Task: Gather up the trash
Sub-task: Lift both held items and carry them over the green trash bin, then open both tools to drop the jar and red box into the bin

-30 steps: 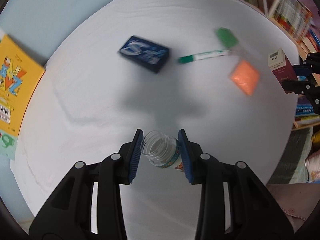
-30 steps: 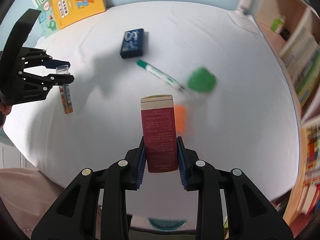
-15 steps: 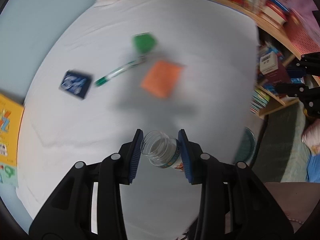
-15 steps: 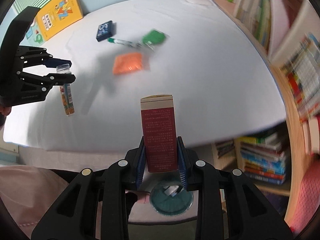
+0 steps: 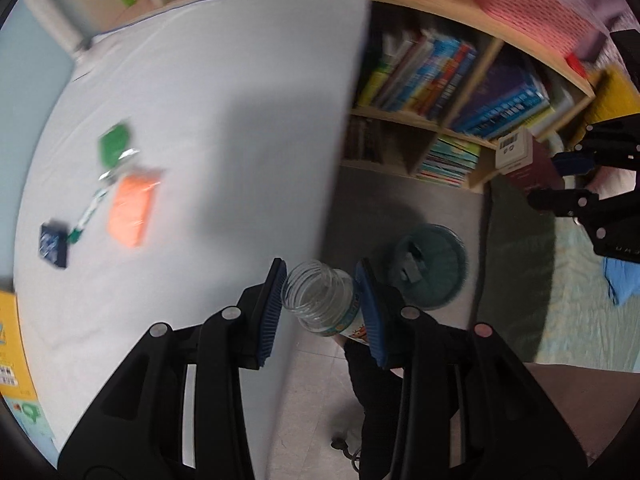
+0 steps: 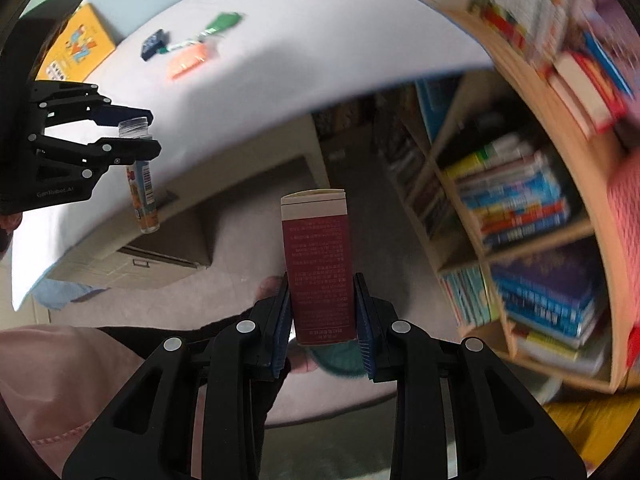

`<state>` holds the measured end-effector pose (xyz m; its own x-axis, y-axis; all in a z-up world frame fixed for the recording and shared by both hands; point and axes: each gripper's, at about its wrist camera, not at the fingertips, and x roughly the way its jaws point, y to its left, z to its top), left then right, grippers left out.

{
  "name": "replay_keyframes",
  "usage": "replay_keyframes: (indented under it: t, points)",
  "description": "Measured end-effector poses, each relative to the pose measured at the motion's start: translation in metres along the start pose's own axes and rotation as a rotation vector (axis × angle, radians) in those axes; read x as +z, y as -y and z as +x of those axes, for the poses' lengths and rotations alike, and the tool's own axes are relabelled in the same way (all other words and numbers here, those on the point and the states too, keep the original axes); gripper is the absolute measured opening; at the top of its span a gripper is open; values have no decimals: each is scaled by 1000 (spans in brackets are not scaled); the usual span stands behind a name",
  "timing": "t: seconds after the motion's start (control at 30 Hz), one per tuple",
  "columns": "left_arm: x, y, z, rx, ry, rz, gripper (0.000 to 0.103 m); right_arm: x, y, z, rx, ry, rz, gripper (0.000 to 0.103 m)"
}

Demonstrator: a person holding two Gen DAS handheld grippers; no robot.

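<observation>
Each gripper is made of black plastic bars joined by round silver screws. The left gripper (image 5: 322,300) and the right gripper (image 6: 322,312) both have blue ribbed pads on their fingers (image 5: 272,304). Small pale letters sit on the left one's side. The person seems to wear soft pink clothes (image 6: 60,364).

White-sheeted bed (image 5: 240,80): green packet (image 5: 114,145), orange packet (image 5: 134,210), green-capped marker pen (image 5: 90,216) and dark blue box (image 5: 53,244) lie clustered near its left edge, marker between the green packet and the box. Yellow picture book (image 6: 78,50) at the bed's far left corner. Round teal bin (image 5: 436,268) on the floor beyond the bed's right edge, before the wooden bookshelf (image 5: 440,120).
</observation>
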<state>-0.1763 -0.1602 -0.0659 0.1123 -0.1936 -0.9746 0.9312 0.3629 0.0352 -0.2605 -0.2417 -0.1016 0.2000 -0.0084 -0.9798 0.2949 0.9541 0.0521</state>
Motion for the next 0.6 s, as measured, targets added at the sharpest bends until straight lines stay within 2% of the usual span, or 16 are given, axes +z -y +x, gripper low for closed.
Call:
replay_keyframes:
  t: [0.3,0.6]
  points:
    - [10,76,17,-63,-30,150,34,-60,29,-1,9,-24,133,29]
    - [15,133,25,-109,-53,259,34,-101,45,-2,34,-34,223,30]
